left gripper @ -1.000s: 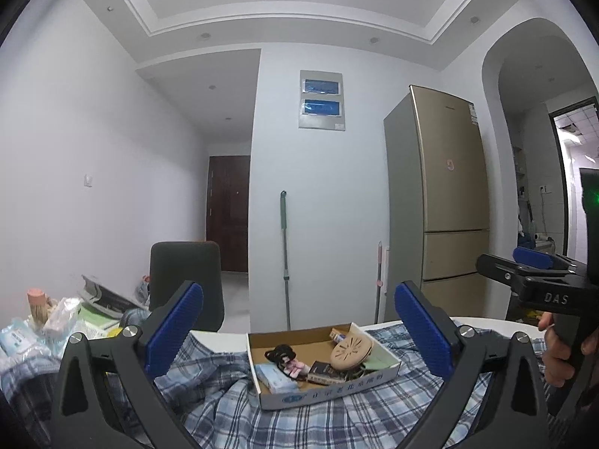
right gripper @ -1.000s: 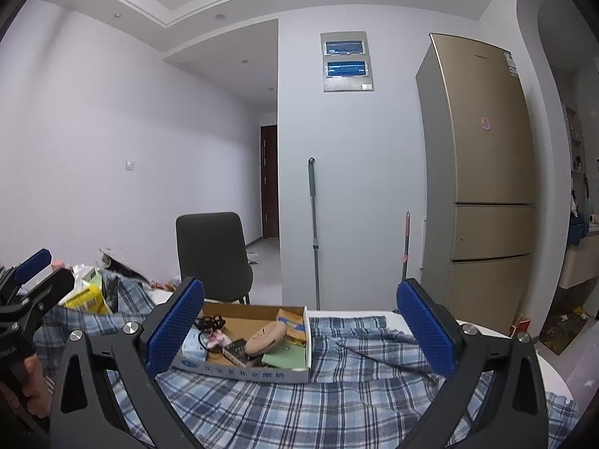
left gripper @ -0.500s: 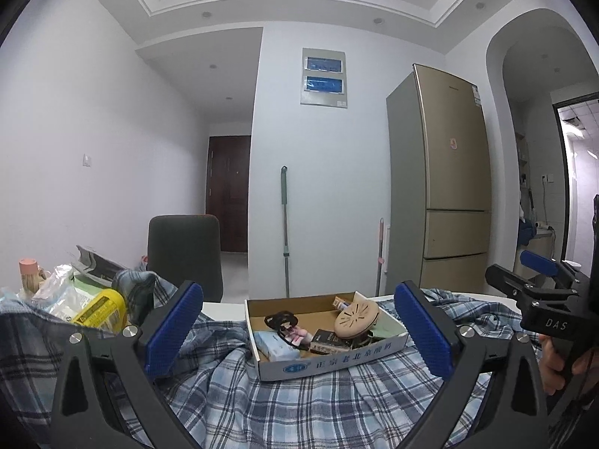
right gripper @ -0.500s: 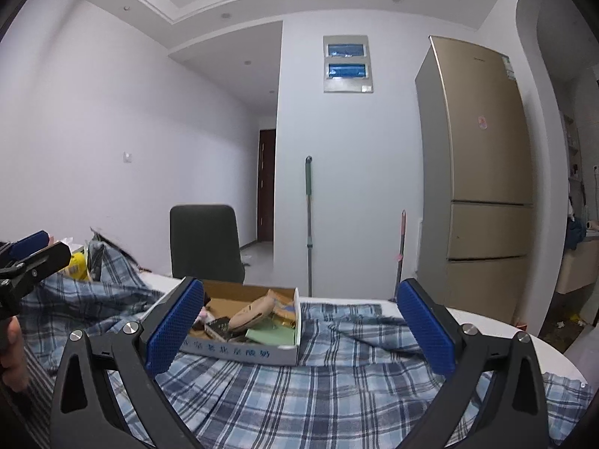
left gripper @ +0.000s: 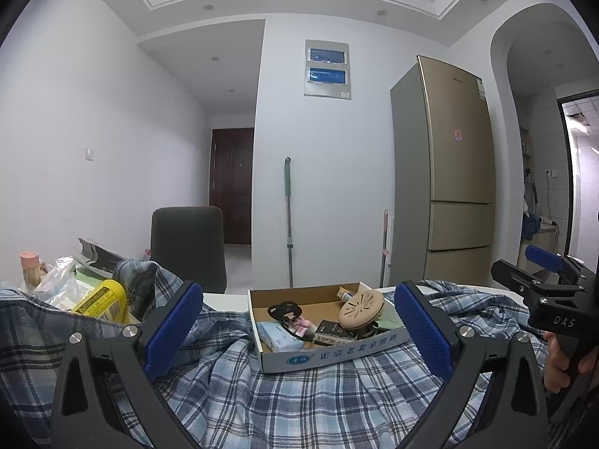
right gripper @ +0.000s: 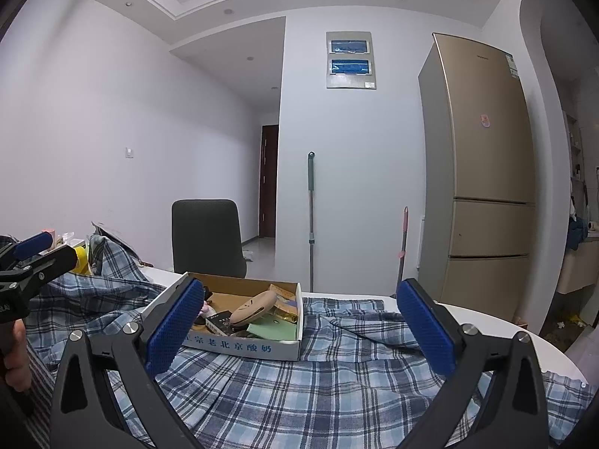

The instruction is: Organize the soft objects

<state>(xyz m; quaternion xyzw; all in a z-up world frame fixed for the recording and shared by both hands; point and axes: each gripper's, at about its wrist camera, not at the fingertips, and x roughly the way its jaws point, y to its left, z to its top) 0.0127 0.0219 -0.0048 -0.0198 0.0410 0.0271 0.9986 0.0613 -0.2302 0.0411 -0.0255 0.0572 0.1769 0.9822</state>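
Note:
A blue and white plaid shirt [left gripper: 292,400] lies rumpled across the round white table [right gripper: 486,318], also in the right wrist view as plaid shirt [right gripper: 318,385]. My left gripper [left gripper: 297,331] hovers open just above the cloth, nothing between its blue pads. The right gripper [right gripper: 299,331] is likewise open and empty over the shirt. Each gripper shows in the other's view: the right one [left gripper: 543,280] at the far right, the left one [right gripper: 33,258] at the far left, each held by a hand.
A shallow cardboard box [left gripper: 337,355] of small items sits on the shirt ahead of both grippers. Packets and a yellow pack [left gripper: 101,299] clutter the table's left. A dark chair [left gripper: 187,243], a mop [left gripper: 288,224] and a gold fridge [left gripper: 456,172] stand behind.
Both grippers have dropped lower toward the table, so the shirt and box sit higher and closer in view. The jaws stayed open throughout.

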